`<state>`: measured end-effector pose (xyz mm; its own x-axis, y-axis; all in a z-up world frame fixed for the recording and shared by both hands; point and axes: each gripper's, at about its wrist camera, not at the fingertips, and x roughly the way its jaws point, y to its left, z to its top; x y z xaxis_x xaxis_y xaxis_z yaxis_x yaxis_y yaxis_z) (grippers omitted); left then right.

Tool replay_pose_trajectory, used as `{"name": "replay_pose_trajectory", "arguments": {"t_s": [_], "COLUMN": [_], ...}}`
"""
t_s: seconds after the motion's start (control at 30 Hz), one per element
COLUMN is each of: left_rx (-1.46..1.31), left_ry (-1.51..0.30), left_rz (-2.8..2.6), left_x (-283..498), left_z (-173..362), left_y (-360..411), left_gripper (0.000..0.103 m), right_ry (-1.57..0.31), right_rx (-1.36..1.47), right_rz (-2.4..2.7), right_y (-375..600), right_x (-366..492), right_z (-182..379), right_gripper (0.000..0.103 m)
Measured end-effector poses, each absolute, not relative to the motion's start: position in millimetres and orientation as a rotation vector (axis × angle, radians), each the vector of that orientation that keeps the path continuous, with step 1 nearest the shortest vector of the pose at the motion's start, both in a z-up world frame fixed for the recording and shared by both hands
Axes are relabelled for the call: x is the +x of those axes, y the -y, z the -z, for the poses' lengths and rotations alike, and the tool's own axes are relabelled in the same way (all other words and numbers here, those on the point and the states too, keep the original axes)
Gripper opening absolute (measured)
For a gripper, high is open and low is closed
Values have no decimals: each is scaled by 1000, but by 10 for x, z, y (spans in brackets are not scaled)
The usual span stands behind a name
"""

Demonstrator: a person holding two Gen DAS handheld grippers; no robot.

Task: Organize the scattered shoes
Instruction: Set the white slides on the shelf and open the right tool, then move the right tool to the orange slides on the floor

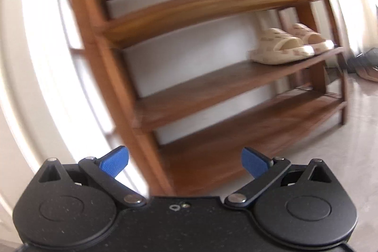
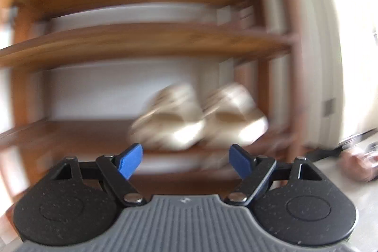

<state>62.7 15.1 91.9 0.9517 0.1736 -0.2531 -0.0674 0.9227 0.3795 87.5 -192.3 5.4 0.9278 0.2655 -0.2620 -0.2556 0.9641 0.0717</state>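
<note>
Cream slippers (image 1: 290, 45) bear an unreadable printed pattern.

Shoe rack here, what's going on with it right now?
A person holds a two-finger gripper in each hand, both pointed at a wooden shoe rack. A pair of cream slippers sits side by side at the right end of one shelf. The left gripper and right gripper are both open and empty, touching nothing. The right wrist view is blurred, so finer detail is unclear.

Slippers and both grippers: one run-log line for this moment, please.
slippers: paired on rack shelf, right end | left gripper: open, empty | right gripper: open, empty
</note>
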Motion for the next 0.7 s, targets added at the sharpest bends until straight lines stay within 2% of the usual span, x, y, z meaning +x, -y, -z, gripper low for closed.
{"name": "replay_pose_trajectory", "arguments": {"t_s": [0.23, 0.37, 0.5, 0.6, 0.7], "left_rx": [445, 492, 423, 277, 274], "left_ry": [-213, -166, -165, -191, -181], "left_rz": [-414, -548, -621, -653, -661], "left_x": [-97, -390, -478, -527, -619], "left_z": [-1278, -1428, -1524, -1599, -1604], "left_y": [-974, -1454, -1839, -2145, -2252], "left_gripper": [102, 102, 102, 102, 102], "right_ry": [-675, -742, -818, -953, -1008], "right_rx": [-40, -215, -204, -150, -154], "right_rz": [-1074, -1443, -1572, -1569, -1515], "right_y": [172, -797, -1266, -1556, -1808], "right_x": [185, -290, -475, -443, -795], "right_z": [355, 241, 150, 183, 278], "right_gripper": [81, 80, 80, 60, 63]}}
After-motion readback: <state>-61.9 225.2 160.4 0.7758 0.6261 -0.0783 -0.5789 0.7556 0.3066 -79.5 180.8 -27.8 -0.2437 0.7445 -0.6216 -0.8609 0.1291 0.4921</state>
